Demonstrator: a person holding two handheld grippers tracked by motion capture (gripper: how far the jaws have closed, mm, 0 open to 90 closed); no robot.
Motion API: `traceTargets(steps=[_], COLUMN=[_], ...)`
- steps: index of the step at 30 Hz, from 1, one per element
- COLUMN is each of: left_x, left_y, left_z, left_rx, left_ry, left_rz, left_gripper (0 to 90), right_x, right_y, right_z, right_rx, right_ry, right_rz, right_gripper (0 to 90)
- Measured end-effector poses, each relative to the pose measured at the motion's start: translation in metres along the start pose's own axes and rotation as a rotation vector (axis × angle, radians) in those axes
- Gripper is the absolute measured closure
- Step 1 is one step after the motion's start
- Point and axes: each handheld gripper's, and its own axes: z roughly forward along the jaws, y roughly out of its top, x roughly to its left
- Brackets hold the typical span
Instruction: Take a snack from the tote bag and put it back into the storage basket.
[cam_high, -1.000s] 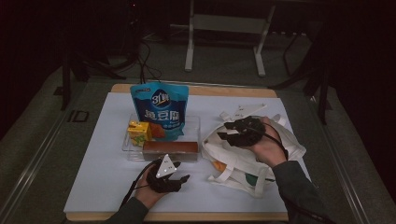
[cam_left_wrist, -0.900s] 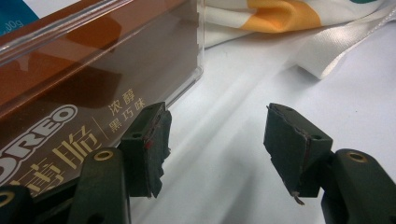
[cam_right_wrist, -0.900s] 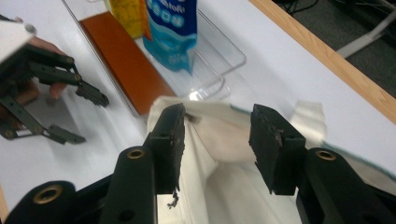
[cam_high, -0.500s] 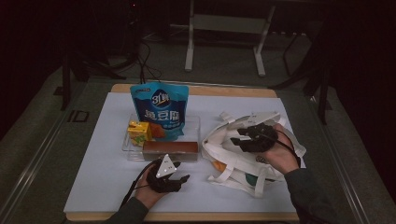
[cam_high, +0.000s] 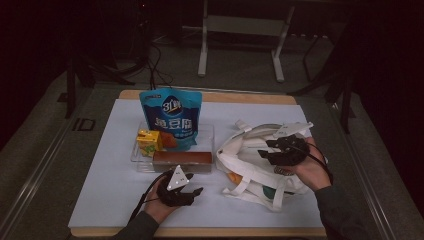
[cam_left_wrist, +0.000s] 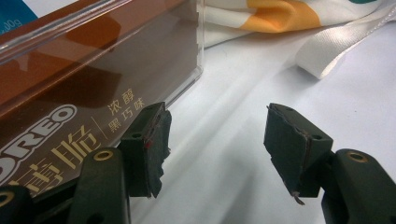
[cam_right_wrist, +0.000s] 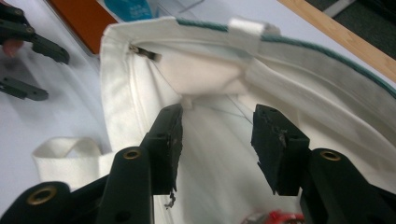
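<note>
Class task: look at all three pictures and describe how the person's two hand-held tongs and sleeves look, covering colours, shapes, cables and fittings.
Both tongs are black. The left tongs carry a grey three-cornered plate and trail a black cable. The right tongs have a black body and cable too. Up close, each jaw ends in a dark, worn rectangular pad with ragged edges, and brass-coloured rings sit at the joints. The sleeves are dark grey.

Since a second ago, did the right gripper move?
Yes. The right gripper slid toward the table's right edge and nearer the person, across the white bag.
</note>
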Motion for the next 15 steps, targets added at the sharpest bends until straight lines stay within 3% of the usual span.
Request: traceTargets(steps=[15], left_x=[0.0], left_y=[0.0], left_z=[0.0], left_rx=[0.0], left_ry=[0.0], left_rz=[0.007], left_gripper=[39.8], right_x=[-0.017], right_y=[-0.024], right_z=[-0.005], right_rx=[0.063], right_ry=[-0.028], right_rz=[0.079], right_gripper=[47.9])
